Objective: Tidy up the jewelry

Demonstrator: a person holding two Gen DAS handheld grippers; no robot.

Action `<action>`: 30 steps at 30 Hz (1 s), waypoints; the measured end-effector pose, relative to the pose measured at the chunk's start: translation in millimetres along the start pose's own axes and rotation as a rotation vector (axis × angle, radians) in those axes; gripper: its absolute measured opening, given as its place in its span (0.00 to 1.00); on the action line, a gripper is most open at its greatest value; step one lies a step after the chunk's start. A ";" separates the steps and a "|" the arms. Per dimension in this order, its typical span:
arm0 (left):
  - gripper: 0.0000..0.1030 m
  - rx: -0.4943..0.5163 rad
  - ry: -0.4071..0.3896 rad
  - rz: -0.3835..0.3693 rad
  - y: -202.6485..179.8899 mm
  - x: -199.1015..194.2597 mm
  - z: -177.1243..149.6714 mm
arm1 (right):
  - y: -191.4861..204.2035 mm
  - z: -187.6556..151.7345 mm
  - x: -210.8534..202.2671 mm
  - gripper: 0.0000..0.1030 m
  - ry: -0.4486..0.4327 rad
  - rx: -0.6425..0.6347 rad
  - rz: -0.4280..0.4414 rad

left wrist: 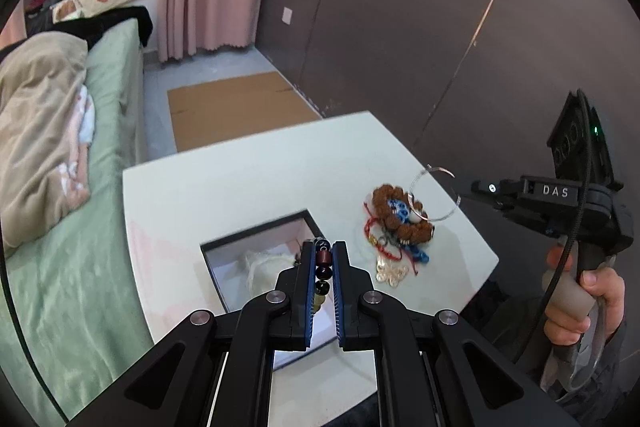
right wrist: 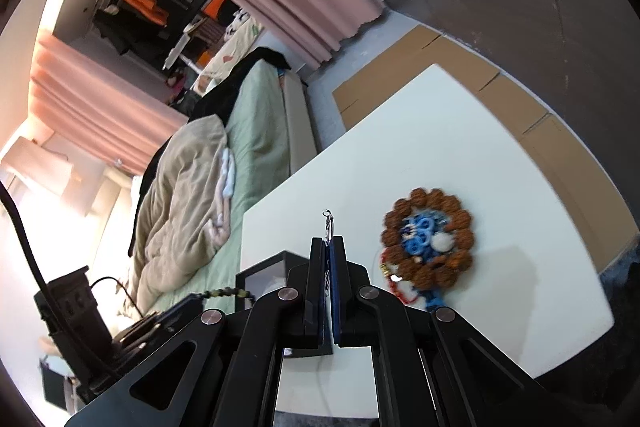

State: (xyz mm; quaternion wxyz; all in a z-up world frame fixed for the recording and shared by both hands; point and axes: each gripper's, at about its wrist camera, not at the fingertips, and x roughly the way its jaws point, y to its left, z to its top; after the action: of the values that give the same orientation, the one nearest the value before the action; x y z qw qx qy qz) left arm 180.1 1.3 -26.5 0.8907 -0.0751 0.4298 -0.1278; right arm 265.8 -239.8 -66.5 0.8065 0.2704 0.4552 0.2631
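- The left gripper (left wrist: 323, 247) was closed on a dark bead bracelet (left wrist: 323, 269), the string running lengthwise between the fingers, near to far; it hung above the open black-rimmed box (left wrist: 256, 231), which held something white;
- The right gripper (right wrist: 328, 239) pinched a thin wire hoop (left wrist: 434, 193), edge-on, held above the table (left wrist: 248, 167) at the far right;
- A pile of jewelry (left wrist: 400, 223) lay right of the box, ringed by a brown bead bracelet (right wrist: 430, 237);
- Farther left stood a green bed (left wrist: 108, 131); cardboard (left wrist: 236, 107) lay beyond the table.
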 end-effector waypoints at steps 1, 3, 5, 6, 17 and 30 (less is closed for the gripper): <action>0.08 0.005 0.014 0.002 -0.6 2.4 -2.0 | 3.7 -1.7 3.0 0.04 0.007 -0.010 0.004; 0.08 0.011 0.038 -0.007 -2.9 6.6 -5.1 | 10.9 -4.5 8.5 0.04 0.019 -0.025 0.012; 0.08 0.023 0.063 -0.010 -5.4 9.4 -7.8 | 18.4 -7.7 13.9 0.04 0.033 -0.041 0.025; 0.08 0.036 0.085 0.009 -7.1 11.9 -9.2 | 21.1 -8.4 16.1 0.04 0.037 -0.049 0.029; 0.39 -0.070 0.089 0.147 27.0 8.3 -4.9 | 43.9 -20.8 35.6 0.04 0.100 -0.115 0.073; 0.54 -0.169 -0.011 0.161 55.0 -17.3 6.2 | 69.8 -36.2 71.1 0.04 0.201 -0.151 0.180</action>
State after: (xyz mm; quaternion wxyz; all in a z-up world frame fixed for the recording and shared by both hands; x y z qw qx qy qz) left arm 183.6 59.1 -23.1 0.8910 -0.1157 0.4386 -0.0188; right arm 253.5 -135.2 -77.3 0.7482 0.2210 0.4863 0.3936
